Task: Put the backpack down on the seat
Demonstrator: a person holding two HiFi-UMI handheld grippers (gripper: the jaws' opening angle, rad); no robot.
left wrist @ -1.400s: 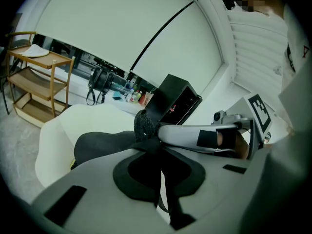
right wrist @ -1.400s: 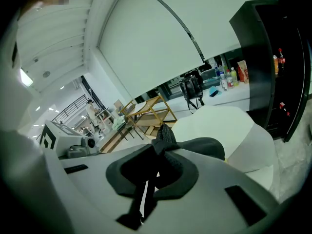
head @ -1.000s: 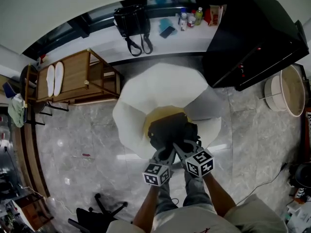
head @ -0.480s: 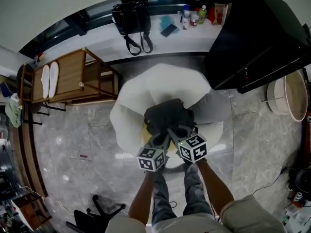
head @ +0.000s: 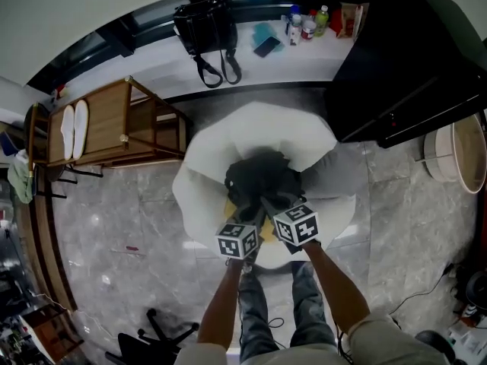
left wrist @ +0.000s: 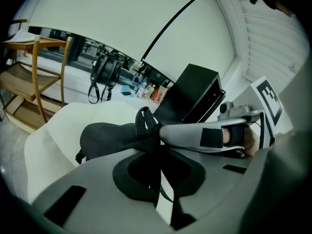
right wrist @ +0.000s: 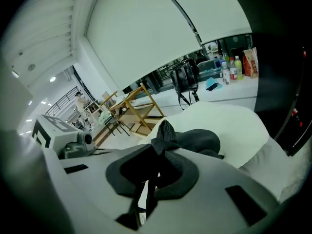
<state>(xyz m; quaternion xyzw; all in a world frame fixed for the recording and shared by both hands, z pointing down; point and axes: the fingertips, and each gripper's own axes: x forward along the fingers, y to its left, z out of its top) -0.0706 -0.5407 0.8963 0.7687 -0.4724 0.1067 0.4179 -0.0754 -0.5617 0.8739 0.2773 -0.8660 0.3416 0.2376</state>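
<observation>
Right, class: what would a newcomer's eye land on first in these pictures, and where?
The dark backpack hangs mid-frame over the white chair, gripped by the left gripper and right gripper. Behind, a black handbag sits on the white ledge; a wooden rack stands left.

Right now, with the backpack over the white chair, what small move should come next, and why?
Probably lower the backpack a touch until it settles on the seat: left tongs and right tongs are both shut on its straps, and it may not rest fully there yet.
</observation>
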